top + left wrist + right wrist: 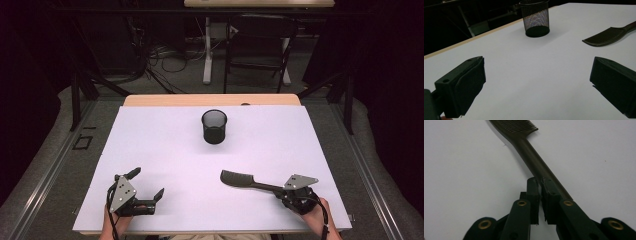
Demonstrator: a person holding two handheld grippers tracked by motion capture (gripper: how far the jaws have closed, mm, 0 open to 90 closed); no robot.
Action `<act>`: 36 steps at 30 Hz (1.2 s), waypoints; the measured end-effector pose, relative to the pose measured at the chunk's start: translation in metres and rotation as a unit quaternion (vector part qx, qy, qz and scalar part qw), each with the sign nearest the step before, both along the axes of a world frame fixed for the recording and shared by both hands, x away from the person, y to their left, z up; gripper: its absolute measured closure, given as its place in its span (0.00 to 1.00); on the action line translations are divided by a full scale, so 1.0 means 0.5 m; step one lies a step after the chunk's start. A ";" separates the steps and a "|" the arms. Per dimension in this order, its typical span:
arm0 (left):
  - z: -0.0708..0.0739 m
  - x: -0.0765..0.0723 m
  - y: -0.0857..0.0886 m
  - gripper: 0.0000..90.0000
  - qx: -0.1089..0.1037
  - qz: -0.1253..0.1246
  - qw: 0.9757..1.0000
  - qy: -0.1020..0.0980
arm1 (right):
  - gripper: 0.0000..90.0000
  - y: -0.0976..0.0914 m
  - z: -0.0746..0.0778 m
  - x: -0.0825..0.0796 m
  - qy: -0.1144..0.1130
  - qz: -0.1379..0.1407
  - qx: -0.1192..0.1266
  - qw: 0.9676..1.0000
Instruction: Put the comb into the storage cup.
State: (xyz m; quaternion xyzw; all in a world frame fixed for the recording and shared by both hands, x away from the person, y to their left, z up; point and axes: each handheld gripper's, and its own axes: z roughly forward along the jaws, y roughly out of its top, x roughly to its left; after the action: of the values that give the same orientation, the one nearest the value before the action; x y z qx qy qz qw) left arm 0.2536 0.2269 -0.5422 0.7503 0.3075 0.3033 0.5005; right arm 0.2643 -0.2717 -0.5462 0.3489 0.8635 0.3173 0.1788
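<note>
Comb (240, 180) lies flat, well short of the mesh cup (214, 126), right gripper (540, 185) clamped on its handle end; left gripper (147, 184) gapes empty; such an end-grip risks the comb pivoting once lifted
</note>
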 end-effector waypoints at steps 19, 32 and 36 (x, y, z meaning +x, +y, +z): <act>0.000 0.000 0.000 0.00 -0.002 0.003 1.000 0.000 | 0.31 0.011 0.026 -0.015 0.004 0.020 0.000 1.000; -0.001 0.000 -0.001 0.00 -0.002 0.007 1.000 0.001 | 0.06 0.030 0.038 0.005 -0.004 0.029 -0.021 0.999; -0.002 0.001 -0.001 0.00 -0.002 0.007 1.000 0.003 | 0.04 0.033 0.042 0.011 -0.009 0.032 -0.026 0.999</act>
State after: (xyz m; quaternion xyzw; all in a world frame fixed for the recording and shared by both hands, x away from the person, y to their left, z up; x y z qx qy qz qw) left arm 0.2542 0.2266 -0.5433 0.7479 0.3146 0.3038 0.4994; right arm 0.2699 -0.2553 -0.5253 0.3136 0.8805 0.3033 0.1853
